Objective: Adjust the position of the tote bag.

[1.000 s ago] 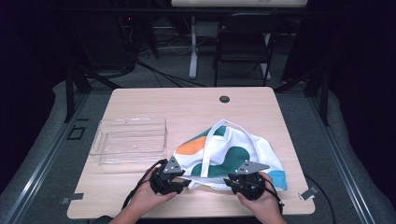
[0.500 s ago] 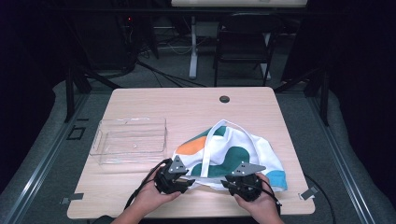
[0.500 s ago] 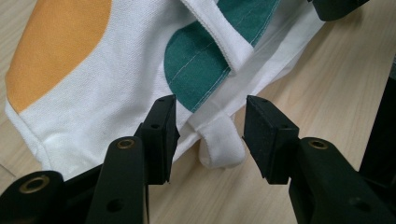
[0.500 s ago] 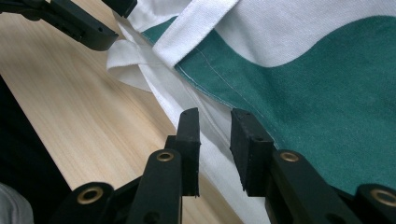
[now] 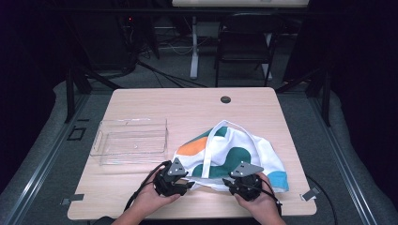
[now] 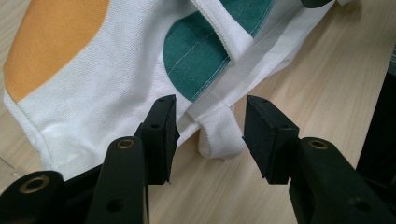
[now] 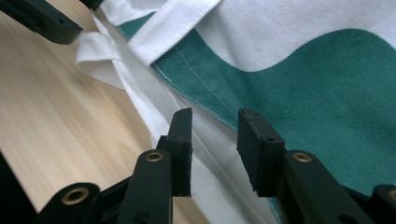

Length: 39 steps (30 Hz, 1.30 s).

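A white cloth bag (image 5: pixel 234 150) with orange, green and blue patches lies crumpled on the right half of the wooden table (image 5: pixel 187 108), its strap looping toward the far side. My left gripper (image 5: pixel 189 183) is at the bag's near-left edge. In the left gripper view it (image 6: pixel 210 135) stands open, and a short white strap loop (image 6: pixel 219 142) of the bag (image 6: pixel 93 93) lies between its jaws. My right gripper (image 5: pixel 227 182) is at the near hem. In the right gripper view it (image 7: pixel 215 149) is open over the white hem beside a green patch (image 7: pixel 303 84).
A clear plastic tray (image 5: pixel 131 140) sits on the left half of the table. A black round grommet (image 5: pixel 225 99) is set near the far edge. A dark chair (image 5: pixel 244 51) and desk legs stand behind the table.
My left gripper has edged slightly right, closer to the bag's edge. The right gripper and the bag have barely moved.
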Available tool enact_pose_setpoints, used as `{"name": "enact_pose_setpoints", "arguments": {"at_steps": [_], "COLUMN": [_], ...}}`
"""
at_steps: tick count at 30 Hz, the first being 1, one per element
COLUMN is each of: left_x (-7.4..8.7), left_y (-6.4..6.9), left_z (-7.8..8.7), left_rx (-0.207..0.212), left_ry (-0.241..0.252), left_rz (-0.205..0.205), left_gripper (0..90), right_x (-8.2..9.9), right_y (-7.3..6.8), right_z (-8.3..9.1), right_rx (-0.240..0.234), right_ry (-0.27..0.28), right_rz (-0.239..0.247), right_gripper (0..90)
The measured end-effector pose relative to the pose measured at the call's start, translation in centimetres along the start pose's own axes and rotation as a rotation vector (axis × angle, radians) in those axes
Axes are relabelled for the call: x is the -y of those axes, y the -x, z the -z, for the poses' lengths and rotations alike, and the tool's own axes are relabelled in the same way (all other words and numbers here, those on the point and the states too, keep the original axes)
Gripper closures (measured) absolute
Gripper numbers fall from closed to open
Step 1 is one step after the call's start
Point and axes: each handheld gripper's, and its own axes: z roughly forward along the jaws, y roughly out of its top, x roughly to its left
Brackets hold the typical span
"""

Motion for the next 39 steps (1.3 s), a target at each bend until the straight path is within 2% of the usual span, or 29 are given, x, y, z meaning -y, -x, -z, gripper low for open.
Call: {"name": "enact_pose_setpoints", "arguments": {"at_steps": [10, 14, 28, 35, 39], "left_x": [0.3, 0.5, 0.9, 1.1, 1.2], "left_y": [-0.3, -0.4, -0.7, -0.7, -0.8], "left_z": [0.8, 1.1, 1.3, 1.4, 1.5], "left_rx": [0.000, -0.009, -0.011, -0.022, -0.023], "left_ry": [0.021, 0.025, 0.026, 0.030, 0.030], "left_rz": [0.008, 0.016, 0.034, 0.043, 0.046], "left_gripper": [54.6, 54.6, 54.5, 54.5, 54.5], "right_x": [-0.1, -0.4, -0.2, -0.2, -0.3], "right_y": [0.1, -0.2, 0.3, 0.6, 0.7], "right_z": [-0.5, -0.4, -1.6, -2.1, -2.2], "right_rx": [0.016, 0.042, 0.043, 0.051, 0.060], "right_ry": [-0.014, 0.014, -0.062, -0.076, -0.095], "right_rz": [0.033, 0.088, 0.115, 0.118, 0.118], "right_gripper": [63.5, 59.8, 57.0, 61.7, 68.0]}}
